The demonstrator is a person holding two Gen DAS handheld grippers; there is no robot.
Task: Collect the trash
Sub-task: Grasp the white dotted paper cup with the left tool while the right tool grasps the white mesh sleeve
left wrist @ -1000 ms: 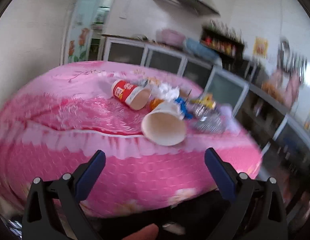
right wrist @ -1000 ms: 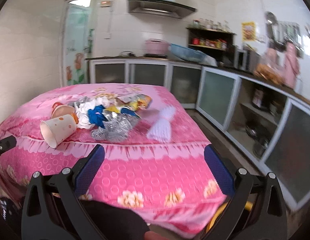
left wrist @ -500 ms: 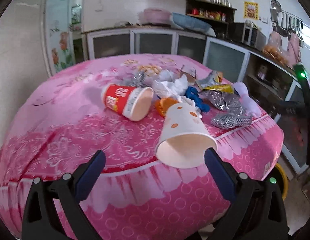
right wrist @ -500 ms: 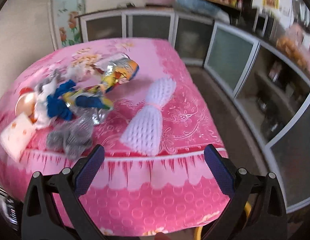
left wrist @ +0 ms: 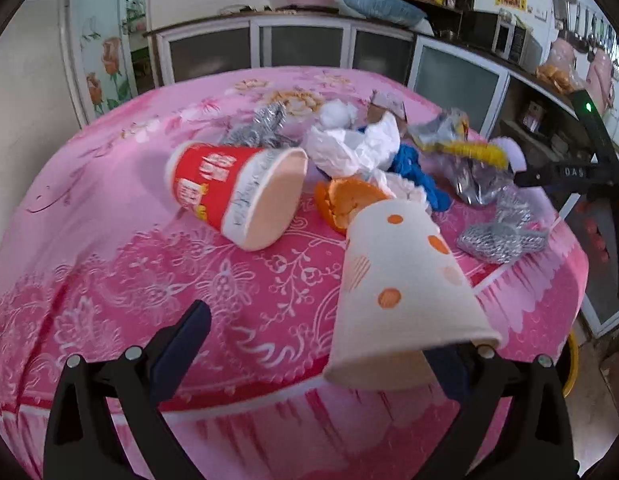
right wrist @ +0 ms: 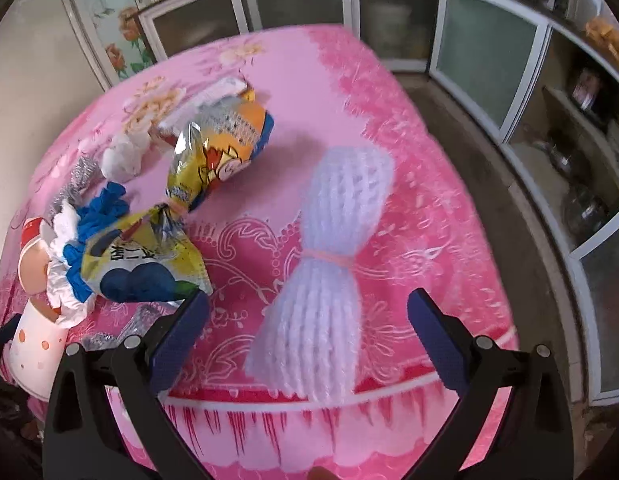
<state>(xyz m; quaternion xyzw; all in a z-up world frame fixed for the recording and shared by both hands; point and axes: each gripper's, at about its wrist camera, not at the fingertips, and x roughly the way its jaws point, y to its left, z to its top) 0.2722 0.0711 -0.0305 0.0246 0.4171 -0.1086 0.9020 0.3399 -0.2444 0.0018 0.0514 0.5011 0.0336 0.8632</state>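
Note:
Trash lies on a pink tablecloth (left wrist: 109,240). A white paper cup with orange dots (left wrist: 405,288) lies on its side, mouth toward me, its rim over the right finger of my open left gripper (left wrist: 317,356). Behind it are a tipped red cup (left wrist: 229,188), orange peel (left wrist: 349,204), crumpled tissue (left wrist: 357,148), a blue glove (left wrist: 413,168) and silver wrappers (left wrist: 497,236). My right gripper (right wrist: 307,340) is open, and a white foam net (right wrist: 329,264) lies between its fingers. Yellow snack bags (right wrist: 213,156) lie to the left of the net.
The right gripper's black body (left wrist: 569,172) reaches in over the table's right side. The table's front edge falls away just below both grippers. Glass-door cabinets (right wrist: 485,48) line the back and right walls. A yellow bin rim (left wrist: 571,364) shows on the floor at the right.
Both grippers have moved forward and tilted down over the table. The dotted cup now sits against my left gripper's right finger, and the foam net lies between the right gripper's fingers.

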